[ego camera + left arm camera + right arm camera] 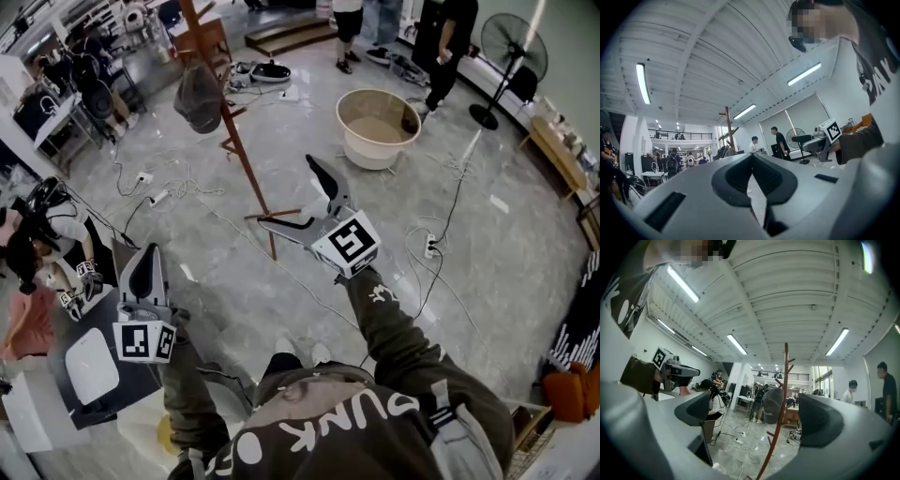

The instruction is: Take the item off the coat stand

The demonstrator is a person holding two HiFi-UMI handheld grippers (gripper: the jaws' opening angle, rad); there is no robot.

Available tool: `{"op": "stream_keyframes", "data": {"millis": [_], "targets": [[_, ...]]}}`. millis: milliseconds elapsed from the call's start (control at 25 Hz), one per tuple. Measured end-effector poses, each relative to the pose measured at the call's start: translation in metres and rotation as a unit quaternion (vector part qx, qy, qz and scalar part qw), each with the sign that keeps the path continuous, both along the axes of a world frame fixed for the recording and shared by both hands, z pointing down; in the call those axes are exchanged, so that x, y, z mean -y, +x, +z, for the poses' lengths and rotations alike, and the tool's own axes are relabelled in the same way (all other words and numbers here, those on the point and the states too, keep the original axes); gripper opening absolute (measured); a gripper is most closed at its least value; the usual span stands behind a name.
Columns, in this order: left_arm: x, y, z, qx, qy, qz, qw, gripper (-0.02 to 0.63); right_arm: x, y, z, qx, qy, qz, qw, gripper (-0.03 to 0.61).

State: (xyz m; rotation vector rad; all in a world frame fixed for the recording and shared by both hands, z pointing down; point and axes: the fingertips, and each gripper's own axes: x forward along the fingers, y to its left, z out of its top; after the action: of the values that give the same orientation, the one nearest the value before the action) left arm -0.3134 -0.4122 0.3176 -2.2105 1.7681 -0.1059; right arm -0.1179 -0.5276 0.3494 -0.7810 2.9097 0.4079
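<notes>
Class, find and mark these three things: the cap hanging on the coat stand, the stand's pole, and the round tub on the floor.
cap [199,97]: head view, on its crown.
coat stand [248,178]: head view, on the bare pole below the cap.
tub [367,153]: head view, on its outer wall.

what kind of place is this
Likely an open lab or workshop hall: cables and power strips trail over the stone floor, people gather at desks along the edge, and a pedestal fan stands by the wall.
</notes>
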Motion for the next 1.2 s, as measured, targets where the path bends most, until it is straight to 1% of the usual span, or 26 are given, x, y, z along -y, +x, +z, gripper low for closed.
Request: {"op": "stream_keyframes", "data": {"millis": [160, 400, 520, 640, 840, 1040, 1200], "targets": [[0.031, -0.01, 0.005, 0.0, -0.002, 0.0, 1.0, 0.005, 0.032, -0.011, 0.006, -0.005, -0.003, -0.002, 1.0, 0.577], [0.094, -0.049, 0.015, -0.009, -0.003, 0.005, 0.9999, 0.005, 0.093, -0.046, 0.012, -0.009, -0.003, 0.005, 1.0, 0.577], [0.132, -0.074, 0.017, -0.013, -0.001, 0.011, 0.9998, 0.005, 0.127, -0.07, 0.01, -0.012, -0.002, 0.011, 1.0, 0.577], [0.173, -0.103, 0.02, -0.021, -0.005, 0.019, 0.9996, 0.005, 0.164, -0.099, 0.01, -0.018, -0.011, 0.02, 1.0, 0.577], [0.232, -0.146, 0.013, -0.023, -0.005, 0.029, 0.9993, 0.005, 0.221, -0.141, -0.003, -0.013, -0.013, 0.028, 0.999, 0.577], [0.283, -0.186, 0.019, -0.028, -0.01, 0.036, 0.9989, 0.005, 0.27, -0.181, -0.005, -0.011, -0.014, 0.033, 0.999, 0.577], [0.318, -0.21, 0.018, -0.033, -0.011, 0.04, 0.9986, 0.005, 0.304, -0.204, -0.007, -0.011, -0.023, 0.037, 0.999, 0.577]]}}
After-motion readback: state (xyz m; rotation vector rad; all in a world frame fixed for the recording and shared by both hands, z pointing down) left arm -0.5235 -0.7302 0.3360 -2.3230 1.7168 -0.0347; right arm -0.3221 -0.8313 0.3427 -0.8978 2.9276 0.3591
